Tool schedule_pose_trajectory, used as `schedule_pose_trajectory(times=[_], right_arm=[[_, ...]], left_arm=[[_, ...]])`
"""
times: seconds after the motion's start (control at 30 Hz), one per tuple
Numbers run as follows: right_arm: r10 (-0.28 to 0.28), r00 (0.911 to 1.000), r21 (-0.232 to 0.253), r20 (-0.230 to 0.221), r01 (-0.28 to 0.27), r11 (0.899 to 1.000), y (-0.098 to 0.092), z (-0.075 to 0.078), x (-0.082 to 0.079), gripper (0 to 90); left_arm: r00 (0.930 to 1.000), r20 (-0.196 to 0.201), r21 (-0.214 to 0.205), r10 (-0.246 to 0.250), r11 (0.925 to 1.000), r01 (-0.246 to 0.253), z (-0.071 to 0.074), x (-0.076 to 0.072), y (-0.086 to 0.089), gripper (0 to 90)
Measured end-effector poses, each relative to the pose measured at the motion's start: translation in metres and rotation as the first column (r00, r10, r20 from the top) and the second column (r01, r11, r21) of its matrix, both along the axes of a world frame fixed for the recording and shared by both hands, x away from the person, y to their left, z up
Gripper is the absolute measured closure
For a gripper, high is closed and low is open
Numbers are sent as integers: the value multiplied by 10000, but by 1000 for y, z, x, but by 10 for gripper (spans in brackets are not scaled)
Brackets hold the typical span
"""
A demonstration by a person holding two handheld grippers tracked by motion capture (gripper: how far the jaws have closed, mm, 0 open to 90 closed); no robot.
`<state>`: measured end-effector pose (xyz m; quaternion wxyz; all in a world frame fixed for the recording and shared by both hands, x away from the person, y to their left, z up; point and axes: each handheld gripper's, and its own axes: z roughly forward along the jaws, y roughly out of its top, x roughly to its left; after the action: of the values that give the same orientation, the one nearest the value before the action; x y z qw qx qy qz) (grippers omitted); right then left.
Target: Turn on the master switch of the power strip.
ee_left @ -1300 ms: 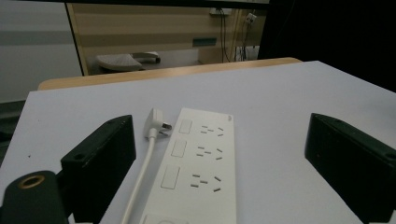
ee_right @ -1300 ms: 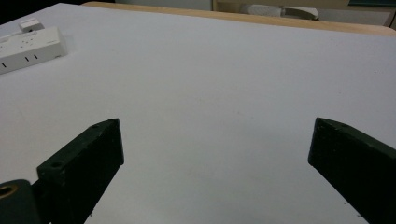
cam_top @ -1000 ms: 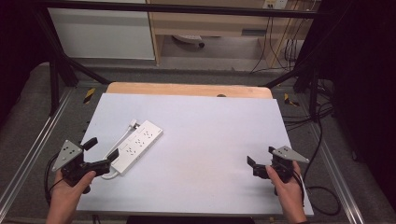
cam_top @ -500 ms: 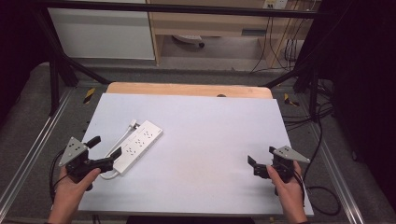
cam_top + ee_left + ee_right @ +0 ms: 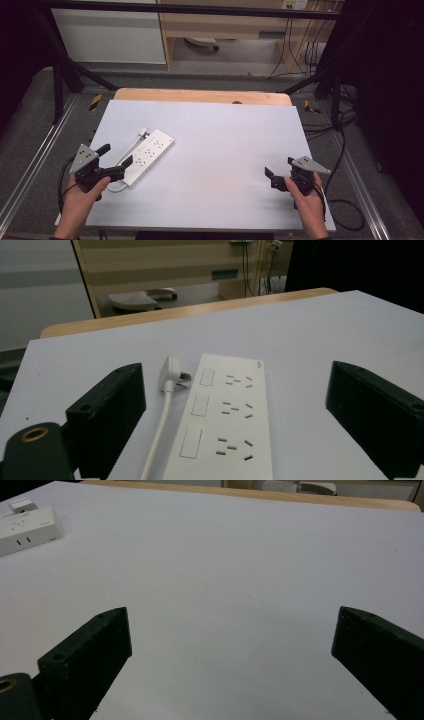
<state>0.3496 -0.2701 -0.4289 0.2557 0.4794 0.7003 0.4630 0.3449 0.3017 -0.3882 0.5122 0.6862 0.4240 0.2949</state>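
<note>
Left hand-held gripper (image 5: 116, 155) nearer power strip (image 5: 148, 156).

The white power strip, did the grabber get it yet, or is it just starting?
Just starting. Nothing looks done: the power strip lies flat on the table, its plug loose beside it, in no socket. In hand: the left gripper is open right at the strip's near end, not touching. The right gripper waits open, far off. Grabbing is all still left.

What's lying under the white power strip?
The power strip lies flat on the white table, with its plug and cord beside it. Anything beneath the strip is covered.
</note>
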Motion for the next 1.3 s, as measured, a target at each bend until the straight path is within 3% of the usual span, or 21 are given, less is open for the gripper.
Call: schedule_pose_trajectory(times=[0.33, 0.8, 1.03, 1.3], right_arm=[[1, 10000, 36, -37, -1, 10000, 1, -1, 0, 29], [22, 10000, 67, -54, -22, 10000, 1, -1, 1, 29], [78, 10000, -11, -50, -78, 10000, 3, -1, 0, 30], [83, 9999, -25, -108, -84, 10000, 3, -1, 1, 30]], left_arm=[[9992, -381, 379, 117, 9992, -102, -8, 6, 0, 89], [9960, -859, 424, 239, 9989, -203, -19, 13, 4, 106], [9953, -965, 363, 107, 9993, -73, -20, 13, 4, 193], [9912, -1324, 426, -20, 9991, 77, -23, 14, 6, 379]])
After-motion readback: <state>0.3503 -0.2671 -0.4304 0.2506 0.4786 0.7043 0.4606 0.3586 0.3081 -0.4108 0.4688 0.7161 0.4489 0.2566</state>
